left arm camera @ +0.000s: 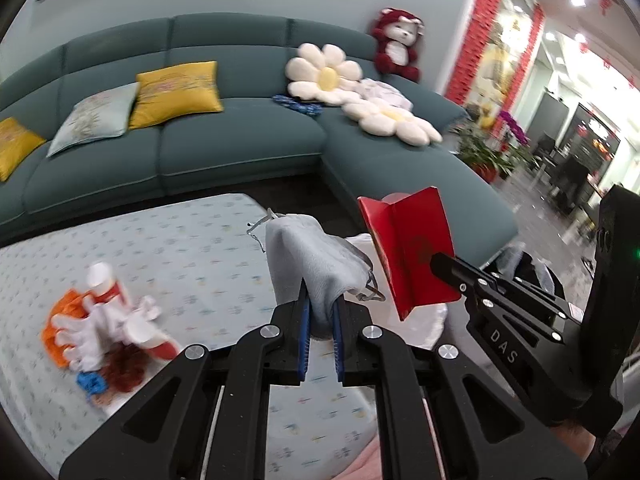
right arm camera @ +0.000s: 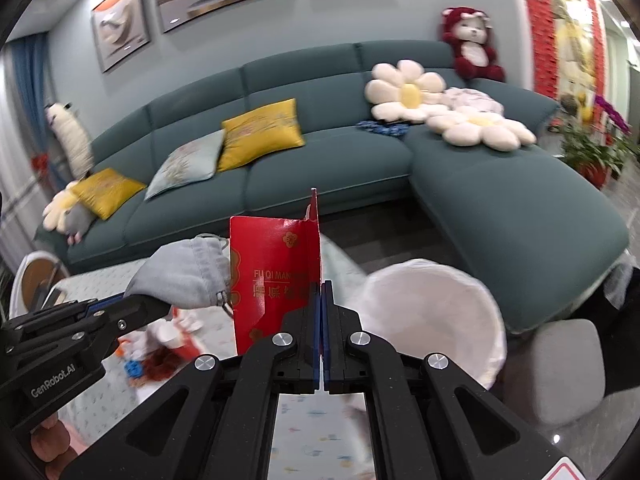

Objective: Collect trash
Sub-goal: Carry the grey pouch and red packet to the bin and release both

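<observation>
My left gripper [left arm camera: 320,306] is shut on a grey drawstring pouch [left arm camera: 312,256], held up over the table's far edge. Just to its right, my right gripper [left arm camera: 440,260] grips a folded red paper card [left arm camera: 408,256]. In the right wrist view the right gripper [right arm camera: 322,286] is shut on the red card [right arm camera: 272,272], which stands upright. The left gripper [right arm camera: 154,305] comes in from the left with the grey pouch [right arm camera: 184,272]. A bin with a white liner [right arm camera: 436,320] stands open just right of and below both grippers. More trash [left arm camera: 108,320] lies in a pile on the table: red-and-white cups, a white glove, orange and blue scraps.
The table has a pale blue patterned cloth [left arm camera: 180,240]. Behind it runs a teal corner sofa [left arm camera: 240,152] with yellow and flower cushions and a red plush toy [left arm camera: 398,42]. A grey stool [right arm camera: 560,368] stands right of the bin. Potted plants [left arm camera: 484,152] stand at the far right.
</observation>
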Motion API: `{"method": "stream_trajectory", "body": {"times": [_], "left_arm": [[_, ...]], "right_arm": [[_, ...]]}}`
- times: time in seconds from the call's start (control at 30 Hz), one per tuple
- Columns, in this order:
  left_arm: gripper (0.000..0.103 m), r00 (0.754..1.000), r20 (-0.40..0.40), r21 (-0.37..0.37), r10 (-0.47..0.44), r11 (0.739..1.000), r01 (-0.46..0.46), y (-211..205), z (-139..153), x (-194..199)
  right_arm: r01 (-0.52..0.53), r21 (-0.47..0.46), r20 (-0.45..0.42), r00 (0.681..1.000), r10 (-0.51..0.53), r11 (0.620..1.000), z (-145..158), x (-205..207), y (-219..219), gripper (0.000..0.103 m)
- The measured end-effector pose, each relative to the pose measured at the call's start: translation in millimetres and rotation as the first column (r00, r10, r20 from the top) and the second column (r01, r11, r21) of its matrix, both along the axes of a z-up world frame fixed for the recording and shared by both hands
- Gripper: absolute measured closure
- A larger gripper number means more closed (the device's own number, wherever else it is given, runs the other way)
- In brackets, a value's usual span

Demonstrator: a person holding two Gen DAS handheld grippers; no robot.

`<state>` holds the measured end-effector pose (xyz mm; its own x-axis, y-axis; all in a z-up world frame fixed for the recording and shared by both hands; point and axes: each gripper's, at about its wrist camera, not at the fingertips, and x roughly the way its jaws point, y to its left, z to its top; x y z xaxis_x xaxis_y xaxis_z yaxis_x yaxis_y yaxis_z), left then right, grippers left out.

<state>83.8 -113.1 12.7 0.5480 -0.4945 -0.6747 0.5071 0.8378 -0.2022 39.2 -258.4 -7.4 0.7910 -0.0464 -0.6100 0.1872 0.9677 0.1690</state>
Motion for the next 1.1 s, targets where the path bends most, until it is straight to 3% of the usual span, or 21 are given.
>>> {"method": "stream_trajectory", "body": {"times": [0.33, 0.53, 0.63, 0.7, 0.73, 0.8, 0.9, 1.0, 1.1], "left_arm": [[0.094, 0.992, -0.022, 0.022, -0.121, 0.992, 0.121, -76.5, -18.6, 7.9], [0.092, 0.989, -0.059, 0.043, -0.138, 0.989, 0.140, -103.9, -38.0, 19.5], [0.078, 0.989, -0.075, 0.039, -0.128, 0.991, 0.131, -108.9, -45.8, 27.9], [0.061, 0.989, -0.087, 0.032, -0.116, 0.992, 0.120, -111.8, -49.5, 32.6], [0.058, 0.990, -0.088, 0.028, -0.110, 0.993, 0.113, -111.4, -50.3, 34.8], [0.041, 0.993, -0.080, 0.025, -0.089, 0.996, 0.091, -108.6, -49.1, 37.0], [0.031, 0.997, -0.055, 0.028, -0.061, 0.998, 0.063, -99.4, -45.2, 35.7], [0.029, 0.998, -0.050, 0.035, -0.029, 0.999, 0.030, -86.5, -44.6, 37.5], [0.029, 0.998, -0.062, 0.028, 0.003, 1.000, -0.002, -72.1, -43.7, 37.9]], "right_arm": [[0.134, -0.016, -0.043, 0.990, -0.135, 0.991, -26.1, -5.7, -71.3, 0.102], [0.165, -0.005, -0.079, 0.983, -0.165, 0.986, -44.5, 0.7, -96.8, 0.102], [0.164, 0.038, -0.100, 0.982, -0.160, 0.986, -55.9, 10.0, -106.7, 0.101], [0.168, 0.054, -0.105, 0.981, -0.161, 0.984, -60.9, 12.5, -108.6, 0.098], [0.169, 0.055, -0.106, 0.981, -0.162, 0.984, -62.8, 15.7, -109.6, 0.095], [0.172, 0.046, -0.110, 0.980, -0.166, 0.984, -63.3, 19.3, -107.6, 0.082], [0.174, 0.039, -0.090, 0.981, -0.170, 0.984, -59.0, 17.7, -101.4, 0.066], [0.163, 0.025, -0.081, 0.984, -0.160, 0.986, -54.2, 15.1, -92.2, 0.063], [0.153, 0.025, -0.073, 0.986, -0.151, 0.988, -49.7, 12.5, -83.0, 0.054]]}}
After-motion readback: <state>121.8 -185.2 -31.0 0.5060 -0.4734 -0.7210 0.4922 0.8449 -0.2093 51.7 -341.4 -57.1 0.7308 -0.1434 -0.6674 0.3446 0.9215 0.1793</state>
